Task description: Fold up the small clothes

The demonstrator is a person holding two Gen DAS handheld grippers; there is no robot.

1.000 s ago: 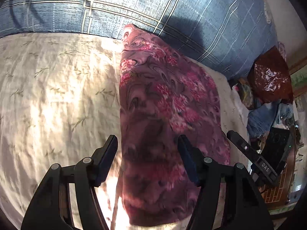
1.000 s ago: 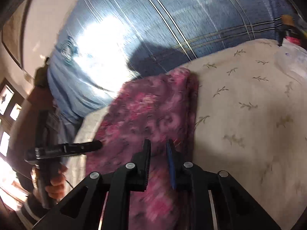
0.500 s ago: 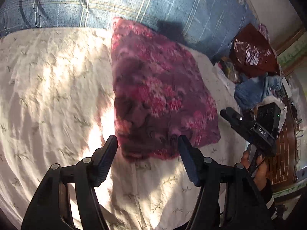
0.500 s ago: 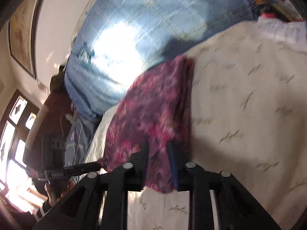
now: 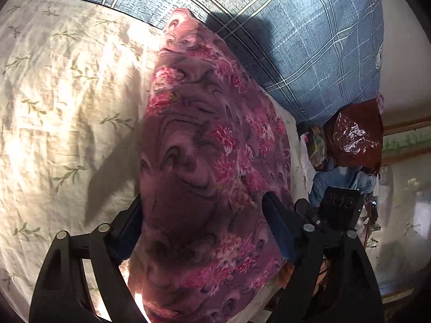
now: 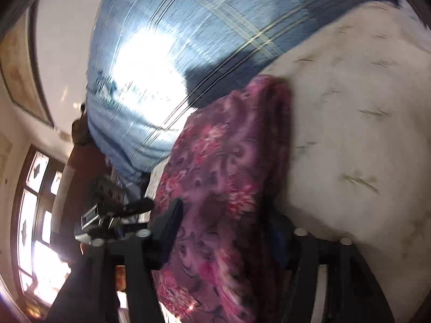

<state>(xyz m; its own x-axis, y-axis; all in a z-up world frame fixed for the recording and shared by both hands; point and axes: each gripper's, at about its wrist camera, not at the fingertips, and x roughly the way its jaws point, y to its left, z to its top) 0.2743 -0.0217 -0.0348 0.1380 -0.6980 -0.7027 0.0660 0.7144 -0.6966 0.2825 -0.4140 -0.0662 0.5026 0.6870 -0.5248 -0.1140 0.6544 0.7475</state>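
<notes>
On a cream leaf-print bedsheet [image 5: 62, 113], against a blue plaid pillow [image 5: 309, 40].
Purple floral garment [image 5: 215, 175] lies between both grippers' opening jaws: left gripper [image 5: 207, 228], right gripper [image 6: 226, 231].

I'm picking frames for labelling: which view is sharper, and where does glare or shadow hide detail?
Left wrist view: sharp, sun bleaching the cream leaf-print bedsheet, a shadow on the blue plaid quilt. Right wrist view: motion-smeared, glare blowing out the quilt, the purple floral garment soft.

Each camera rides behind its own claw and looks steeply down, close over the bed [image 5: 62, 113]. Both views share the floral cloth [image 5: 210, 161] and the blue plaid bedding [image 6: 167, 62] along the bed's far edge.
</notes>
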